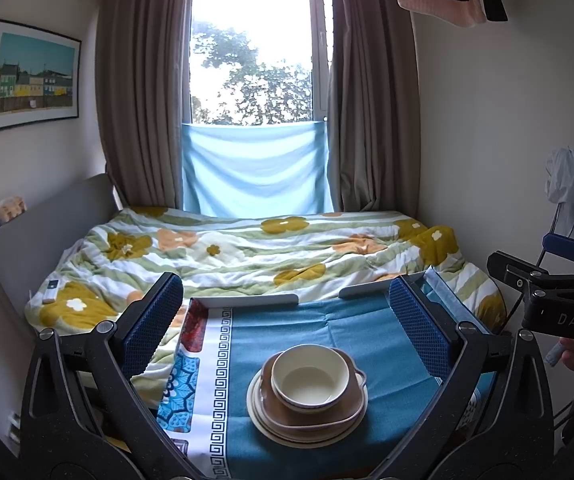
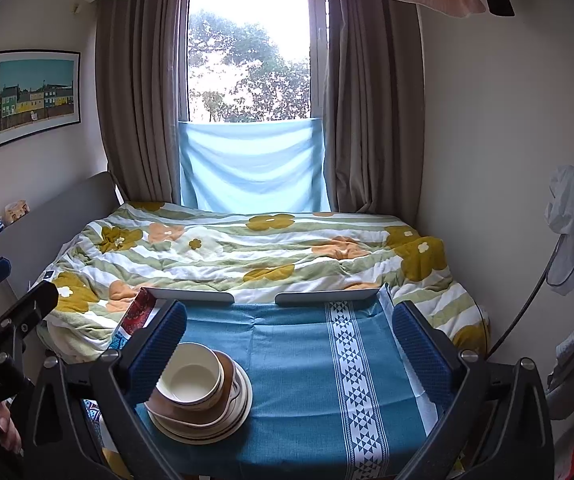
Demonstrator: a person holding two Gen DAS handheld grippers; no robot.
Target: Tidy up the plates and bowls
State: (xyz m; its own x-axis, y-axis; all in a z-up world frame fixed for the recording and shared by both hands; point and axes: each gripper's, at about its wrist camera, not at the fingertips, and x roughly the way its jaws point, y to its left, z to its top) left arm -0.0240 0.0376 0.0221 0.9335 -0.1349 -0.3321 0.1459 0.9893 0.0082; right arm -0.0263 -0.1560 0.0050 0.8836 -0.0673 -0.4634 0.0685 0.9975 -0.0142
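The left claw (image 1: pixel 286 328) is held spread wide and grasps nothing, and the right claw (image 2: pixel 289 342) is likewise released. Below them, a cream bowl (image 1: pixel 310 378) is nested in a brown dish (image 1: pixel 347 410) atop stacked plates (image 1: pixel 263 420) on the blue-clothed tabletop (image 2: pixel 299 360), near its left side. A flowered bed (image 1: pixel 247 252) lies beyond.

Domestic bedroom: bed with floral green-and-mustard quilt (image 1: pixel 247 256) at 12 o'clock, taupe floor-length curtains (image 1: pixel 139 92) flanking a window, framed townscape print (image 1: pixel 33 76) at 10 o'clock.
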